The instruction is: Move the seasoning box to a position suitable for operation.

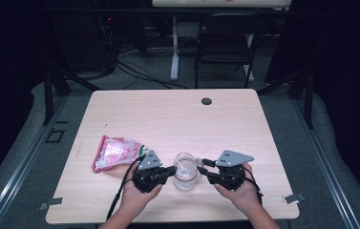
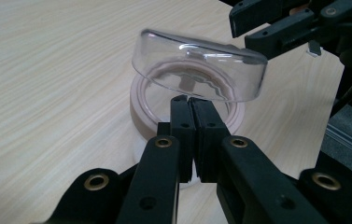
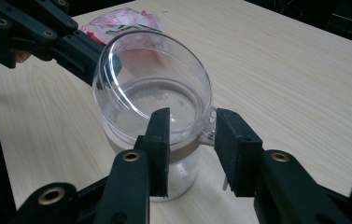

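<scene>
Clear jar point(image 1: 185, 177) with a pinkish rim and clear lid point(image 2: 197, 65); pink-and-white packet point(image 1: 115, 152) with green; pale wood-grain tabletop point(image 1: 168, 119); black tools.

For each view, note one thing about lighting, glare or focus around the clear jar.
High view: the table is lit, the room behind dark; the jar looks small and soft. Left gripper view: a white glint runs along the raised lid, the near fingers sharp. Right gripper view: window-like reflections on the lid; the pink packet behind is blurred.
</scene>
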The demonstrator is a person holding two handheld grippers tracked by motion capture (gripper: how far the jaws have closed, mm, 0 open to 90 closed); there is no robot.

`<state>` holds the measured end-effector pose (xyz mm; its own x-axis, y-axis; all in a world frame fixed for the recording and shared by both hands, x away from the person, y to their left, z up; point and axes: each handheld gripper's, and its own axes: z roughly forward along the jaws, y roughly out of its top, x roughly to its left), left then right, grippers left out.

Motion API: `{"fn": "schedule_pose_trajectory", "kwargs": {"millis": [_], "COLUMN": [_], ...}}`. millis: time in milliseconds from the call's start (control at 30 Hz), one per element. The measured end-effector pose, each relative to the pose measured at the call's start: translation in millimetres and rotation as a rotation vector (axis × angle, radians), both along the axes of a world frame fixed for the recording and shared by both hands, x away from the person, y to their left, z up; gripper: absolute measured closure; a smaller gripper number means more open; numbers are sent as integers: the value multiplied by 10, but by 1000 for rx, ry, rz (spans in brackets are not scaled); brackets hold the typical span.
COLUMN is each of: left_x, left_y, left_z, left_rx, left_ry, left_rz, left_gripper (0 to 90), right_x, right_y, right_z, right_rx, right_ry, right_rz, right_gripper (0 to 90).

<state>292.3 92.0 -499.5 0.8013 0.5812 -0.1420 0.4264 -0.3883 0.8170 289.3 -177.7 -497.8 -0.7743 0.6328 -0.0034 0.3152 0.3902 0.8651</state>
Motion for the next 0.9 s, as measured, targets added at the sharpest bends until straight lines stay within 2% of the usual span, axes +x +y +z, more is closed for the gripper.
{"fn": "schedule_pose_trajectory", "kwargs": {"millis": [133, 333, 467, 567, 700, 900], "left_x": [33, 64, 74, 77, 91, 94], "left_y": [-30, -101, -117, -125, -121, -113], "left_z": [44, 115, 154, 160, 155, 142], "left_rx": [-5, 1, -3, -5, -9, -5], "left_ry": [2, -15, -16, -16, -11, -14], "left_rz": [1, -2, -3, 4, 5, 10], "left_gripper": [882, 872, 864, 856, 836, 819], "right_x": [-12, -80, -112, -115, -123, -126], "right_y": [-14, -8, 38, 77, 142, 191], "right_z": [13, 50, 34, 21, 0, -16], "right_rx": [3, 8, -36, -42, -64, -76], "right_ry": [-1, -12, -34, -43, -69, -83], "right_rz": [10, 44, 47, 44, 29, 20], "right_gripper": [625, 564, 520, 474, 474, 488]}}
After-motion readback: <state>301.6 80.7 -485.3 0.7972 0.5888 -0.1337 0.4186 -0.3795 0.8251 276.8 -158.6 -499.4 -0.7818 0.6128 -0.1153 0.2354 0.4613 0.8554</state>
